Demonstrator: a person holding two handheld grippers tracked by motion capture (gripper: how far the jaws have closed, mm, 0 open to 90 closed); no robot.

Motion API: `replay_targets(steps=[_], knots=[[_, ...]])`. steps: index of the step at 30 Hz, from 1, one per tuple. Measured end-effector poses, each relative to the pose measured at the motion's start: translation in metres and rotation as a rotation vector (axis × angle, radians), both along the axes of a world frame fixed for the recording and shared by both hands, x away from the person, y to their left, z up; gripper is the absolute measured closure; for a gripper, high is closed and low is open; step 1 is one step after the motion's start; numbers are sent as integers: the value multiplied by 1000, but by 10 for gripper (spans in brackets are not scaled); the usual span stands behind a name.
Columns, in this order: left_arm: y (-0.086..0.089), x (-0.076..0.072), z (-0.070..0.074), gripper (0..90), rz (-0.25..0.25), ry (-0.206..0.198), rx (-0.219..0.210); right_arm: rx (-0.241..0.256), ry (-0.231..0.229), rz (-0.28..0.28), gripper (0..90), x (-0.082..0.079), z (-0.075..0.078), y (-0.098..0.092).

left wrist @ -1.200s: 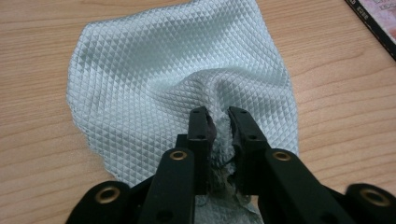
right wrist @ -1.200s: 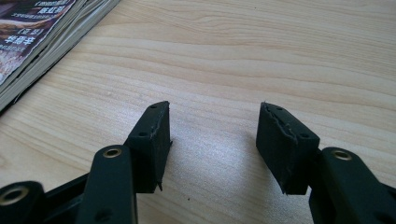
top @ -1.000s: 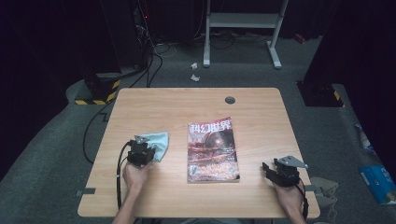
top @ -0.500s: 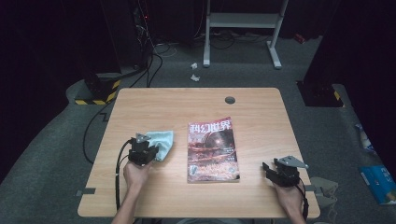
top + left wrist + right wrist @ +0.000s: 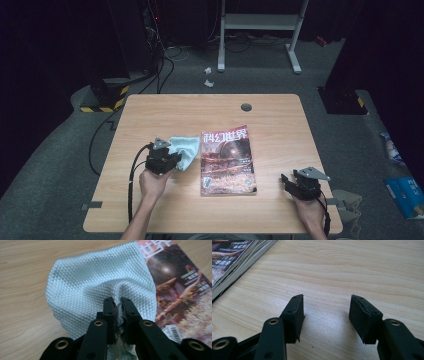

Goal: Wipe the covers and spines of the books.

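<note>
The left tool (image 5: 116, 305) is clamped on a pale blue quilted cloth (image 5: 100, 282), its jaws pinching a fold so the fabric bunches up just ahead of the tips. The cloth spreads forward and to both sides of that tool over the wooden worktop (image 5: 150, 120), its far edge touching the magazine (image 5: 227, 160) lying just to the tool's right. The right tool (image 5: 325, 312) hovers low over bare worktop with its jaws spread wide and holding nothing, the magazine's corner off to its left.
</note>
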State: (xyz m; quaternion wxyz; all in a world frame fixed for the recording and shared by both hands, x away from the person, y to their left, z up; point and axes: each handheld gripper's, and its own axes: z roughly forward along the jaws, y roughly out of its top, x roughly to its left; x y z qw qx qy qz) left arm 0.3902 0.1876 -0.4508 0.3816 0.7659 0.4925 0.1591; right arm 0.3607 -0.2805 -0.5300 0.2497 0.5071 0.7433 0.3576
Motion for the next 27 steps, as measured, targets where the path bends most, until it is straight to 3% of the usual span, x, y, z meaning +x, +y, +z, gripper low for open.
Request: replay_targets(steps=[10, 20, 27], knots=[[-32, 6, 10, 827, -105, 11, -29, 12, 0, -4, 454, 0, 0, -1], [-85, 13, 14, 826, -236, 18, -23, 14, 0, -4, 454, 0, 0, -1], [-115, 18, 6, 826, -287, 43, -18, 14, 0, -3, 453, 0, 0, -1]])
